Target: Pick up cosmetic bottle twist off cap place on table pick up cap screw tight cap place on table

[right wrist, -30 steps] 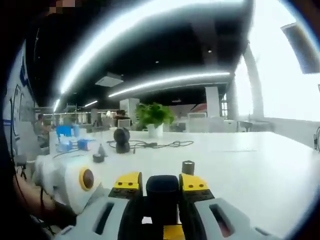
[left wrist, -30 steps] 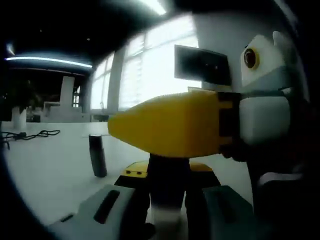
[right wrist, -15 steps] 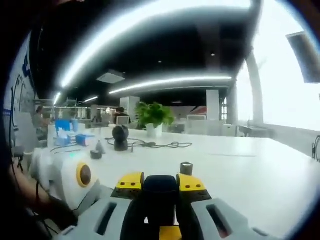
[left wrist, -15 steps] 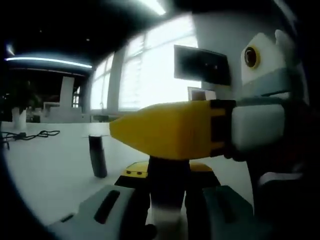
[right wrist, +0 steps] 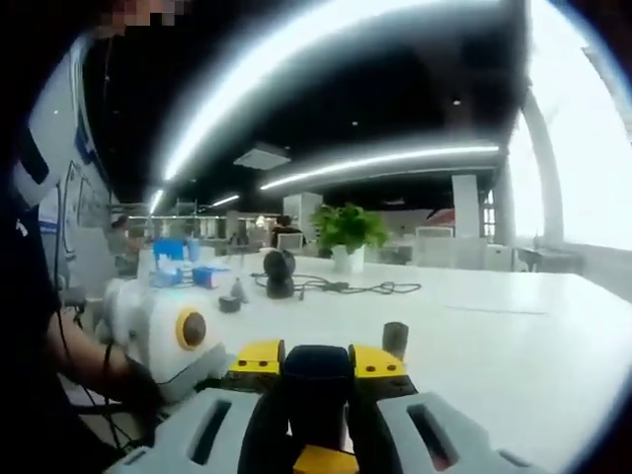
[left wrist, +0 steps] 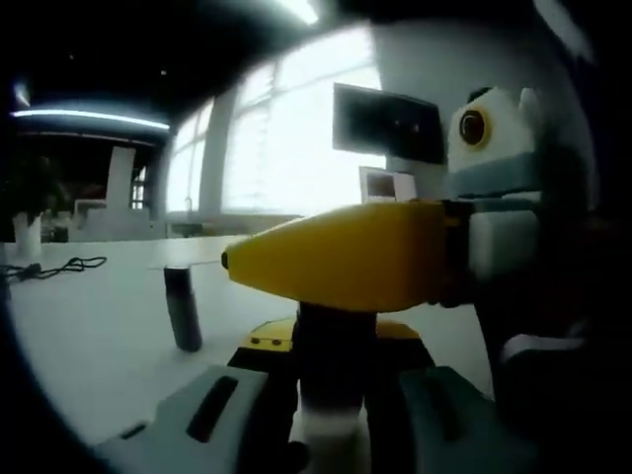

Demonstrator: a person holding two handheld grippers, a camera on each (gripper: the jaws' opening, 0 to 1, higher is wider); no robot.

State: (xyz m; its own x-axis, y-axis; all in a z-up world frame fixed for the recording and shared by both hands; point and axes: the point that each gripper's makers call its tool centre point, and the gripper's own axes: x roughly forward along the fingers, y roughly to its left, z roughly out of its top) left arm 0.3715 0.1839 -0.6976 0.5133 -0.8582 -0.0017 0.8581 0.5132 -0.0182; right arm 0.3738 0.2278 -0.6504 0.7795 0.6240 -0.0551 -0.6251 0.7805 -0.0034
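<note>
My left gripper (left wrist: 331,338) is shut on the dark cosmetic bottle (left wrist: 331,380), which stands upright between its yellow-tipped jaws. The right gripper (left wrist: 336,267) reaches in from the right, and its yellow jaw lies across the top of the bottle. In the right gripper view, my right gripper (right wrist: 316,360) is shut on the bottle's dark cap (right wrist: 316,387). The white body of the left gripper (right wrist: 183,336) shows close by on the left of that view. The join between cap and bottle is hidden by the jaws.
A slim dark cylinder (left wrist: 183,308) stands alone on the white table (left wrist: 89,336); it also shows as a small cylinder (right wrist: 395,339). Farther back are a black cable (right wrist: 346,287), a round black device (right wrist: 279,272) and a potted plant (right wrist: 348,232). A person's dark sleeve (right wrist: 30,326) fills the left.
The right gripper view's background has slid to the right, so that camera has turned. In the left gripper view the right gripper's body has shifted slightly left. Both grippers stay shut.
</note>
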